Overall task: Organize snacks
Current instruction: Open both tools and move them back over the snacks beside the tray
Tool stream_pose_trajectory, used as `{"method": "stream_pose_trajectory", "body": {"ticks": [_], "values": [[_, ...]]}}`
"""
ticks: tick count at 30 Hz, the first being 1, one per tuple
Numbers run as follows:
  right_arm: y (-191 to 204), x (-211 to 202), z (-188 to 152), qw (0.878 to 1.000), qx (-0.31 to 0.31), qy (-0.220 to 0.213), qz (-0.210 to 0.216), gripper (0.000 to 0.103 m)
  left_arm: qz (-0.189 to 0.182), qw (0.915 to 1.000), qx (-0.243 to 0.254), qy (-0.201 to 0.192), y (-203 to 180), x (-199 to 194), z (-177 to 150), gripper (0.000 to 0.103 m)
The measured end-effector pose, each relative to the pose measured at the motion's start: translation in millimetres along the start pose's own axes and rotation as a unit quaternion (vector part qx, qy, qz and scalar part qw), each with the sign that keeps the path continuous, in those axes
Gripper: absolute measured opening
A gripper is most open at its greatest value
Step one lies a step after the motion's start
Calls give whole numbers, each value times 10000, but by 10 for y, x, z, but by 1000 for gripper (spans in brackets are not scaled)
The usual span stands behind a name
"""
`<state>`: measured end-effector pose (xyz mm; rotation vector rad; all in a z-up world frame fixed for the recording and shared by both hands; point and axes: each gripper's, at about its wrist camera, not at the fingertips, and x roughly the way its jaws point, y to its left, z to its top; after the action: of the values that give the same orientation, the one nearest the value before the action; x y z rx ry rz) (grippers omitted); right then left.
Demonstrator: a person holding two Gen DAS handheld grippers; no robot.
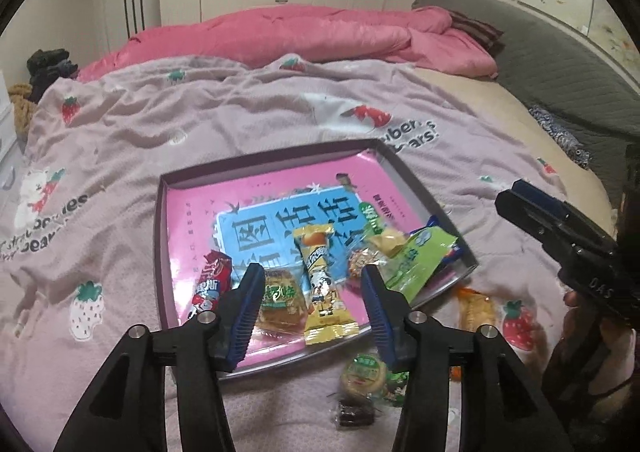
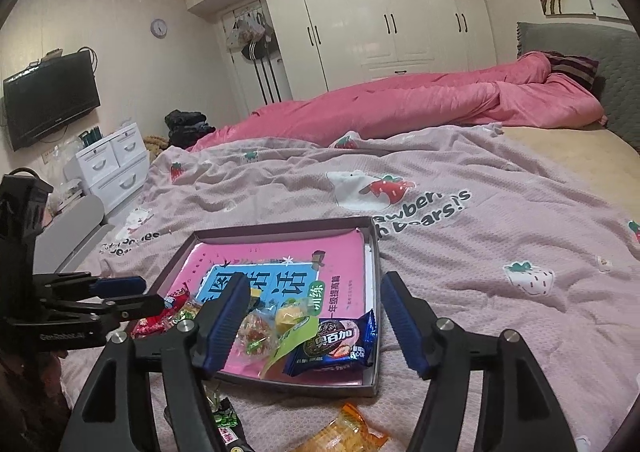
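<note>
I had both claws hanging over the shallow grey cardboard tray point(image 1: 162, 236) lined with a pink and blue printed sheet, which sat on the lilac strawberry-print blanket point(image 1: 240, 120) covering the bed. My left claw point(image 1: 310, 310) was released, blue pads spread with nothing pressed between them; below it in the tray lay a yellow cartoon-printed snack bar point(image 1: 324, 284), a small amber-wrapped sweet with a green label point(image 1: 280, 304) and a red and blue wrapped candy point(image 1: 212, 280). My right claw point(image 2: 312, 326) was also released and empty, above a dark blue biscuit packet point(image 2: 332, 344) and a green plastic pouch point(image 2: 296, 336) in the tray's near corner.

Several snacks were not yet in the tray: a round green-labelled cake point(image 1: 362, 376) and a small dark wrapped sweet point(image 1: 354, 414) just beside the near wall, and an orange crinkly packet point(image 2: 344, 432) on the blanket.

My worries were these. The blanket was soft and rumpled, so pressing down for a loose piece could pinch fabric along with the wrapper. The tray was light, I judged, and a claw catching its low wall could tip it and spill what was sorted. The wrappers looked slick, so a shallow grasp might slip. With both claws this near each other, they could collide.
</note>
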<state>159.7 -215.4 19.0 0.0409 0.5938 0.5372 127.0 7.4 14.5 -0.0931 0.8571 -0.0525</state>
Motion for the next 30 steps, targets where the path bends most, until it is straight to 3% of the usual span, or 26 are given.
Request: {"method": "stream_pose_trajectory", "body": {"ticks": [15, 18, 20, 30], "values": [[7, -260, 14, 9997, 42, -227, -47, 72, 16, 9999, 34, -160, 10, -345, -66, 53], [32, -302, 1, 9997, -3, -239, -39, 74, 27, 9998, 30, -176, 10, -374, -80, 63], [51, -326, -11, 9997, -24, -244, -30, 76, 5, 9998, 29, -196, 6, -411, -93, 64], [273, -435, -132, 9994, -282, -117, 155, 76, -94, 9999, 97, -4, -47, -444, -251, 64]]}}
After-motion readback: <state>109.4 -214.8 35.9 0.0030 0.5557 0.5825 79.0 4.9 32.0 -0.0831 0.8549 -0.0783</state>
